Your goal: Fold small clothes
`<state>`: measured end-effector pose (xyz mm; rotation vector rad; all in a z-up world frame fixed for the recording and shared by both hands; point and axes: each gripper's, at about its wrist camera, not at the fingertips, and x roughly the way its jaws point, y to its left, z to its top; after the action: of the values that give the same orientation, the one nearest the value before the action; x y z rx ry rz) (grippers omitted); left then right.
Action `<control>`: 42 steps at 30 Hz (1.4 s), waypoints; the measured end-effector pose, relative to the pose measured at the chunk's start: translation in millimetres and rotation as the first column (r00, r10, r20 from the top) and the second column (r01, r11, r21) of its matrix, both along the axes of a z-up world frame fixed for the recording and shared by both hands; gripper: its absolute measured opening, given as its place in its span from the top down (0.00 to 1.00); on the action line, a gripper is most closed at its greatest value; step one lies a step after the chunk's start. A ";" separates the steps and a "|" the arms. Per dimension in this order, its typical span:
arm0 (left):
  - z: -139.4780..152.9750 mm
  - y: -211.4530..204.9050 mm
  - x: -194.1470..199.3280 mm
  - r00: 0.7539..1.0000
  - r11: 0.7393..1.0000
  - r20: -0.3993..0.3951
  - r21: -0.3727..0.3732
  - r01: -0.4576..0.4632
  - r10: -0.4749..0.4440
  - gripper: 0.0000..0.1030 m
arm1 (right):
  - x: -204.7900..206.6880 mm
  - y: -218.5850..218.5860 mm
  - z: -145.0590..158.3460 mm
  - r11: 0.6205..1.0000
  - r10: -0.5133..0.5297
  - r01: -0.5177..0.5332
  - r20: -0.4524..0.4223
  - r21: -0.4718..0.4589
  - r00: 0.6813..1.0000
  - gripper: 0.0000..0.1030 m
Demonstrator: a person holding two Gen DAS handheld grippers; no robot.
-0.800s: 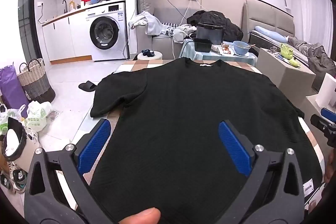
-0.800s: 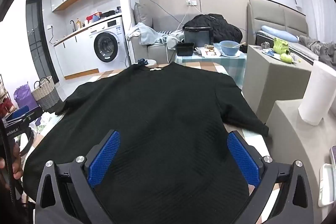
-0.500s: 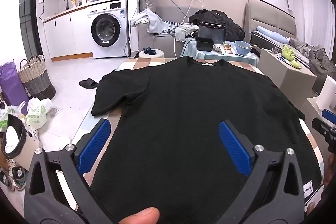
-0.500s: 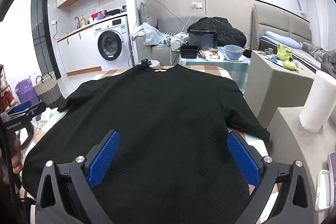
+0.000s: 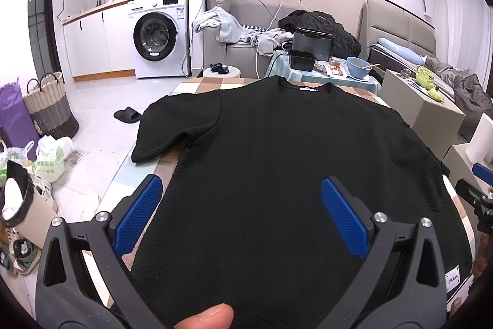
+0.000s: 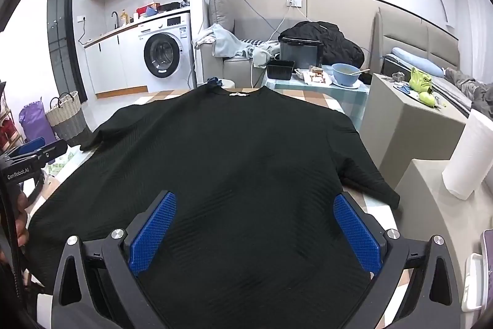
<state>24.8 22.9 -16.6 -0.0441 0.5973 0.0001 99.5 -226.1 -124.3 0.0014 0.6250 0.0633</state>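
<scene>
A black short-sleeved T-shirt (image 5: 277, 144) lies spread flat on the checkered table (image 5: 168, 162), collar at the far end and hem toward me. My left gripper (image 5: 240, 184) hovers open over the shirt's near left part, with only cloth below it. My right gripper (image 6: 253, 198) hovers open over the near right part of the shirt (image 6: 231, 150). The left sleeve (image 5: 172, 128) hangs over the table's left edge. The right sleeve (image 6: 363, 171) reaches the right edge. Each gripper shows at the other view's border: right gripper (image 5: 474, 193), left gripper (image 6: 34, 150). A thumb (image 5: 209, 318) shows at the bottom.
A paper towel roll (image 6: 468, 156) stands on a grey block right of the table. Behind it is a small table with a blue bowl (image 6: 345, 73). On the floor to the left are a woven basket (image 5: 49, 107), plastic bags (image 5: 49, 156) and a slipper (image 5: 128, 114).
Both grippers have drifted only slightly above the shirt. Their jaws stay wide and the shirt lies as before.
</scene>
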 end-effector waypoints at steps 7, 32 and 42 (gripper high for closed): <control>-8.5 0.2 6.8 1.000 1.000 -0.021 0.007 0.002 -0.001 0.01 | 3.2 -9.4 -0.8 0.999 -0.016 0.016 -0.005 0.032 1.000 0.00; -12.1 3.2 7.2 0.999 1.000 -0.031 0.018 0.007 -0.007 0.01 | 10.7 -15.9 -11.0 0.996 -0.045 0.049 -0.056 0.068 0.997 0.00; -12.5 3.5 7.4 0.999 1.000 -0.031 0.018 0.007 -0.007 0.01 | 11.2 -15.0 -14.8 0.996 -0.045 0.050 -0.067 0.069 0.997 0.00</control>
<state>32.2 26.4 -29.0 -0.0248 0.6282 -0.0007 110.7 -241.1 -139.1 0.0865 0.6878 0.0394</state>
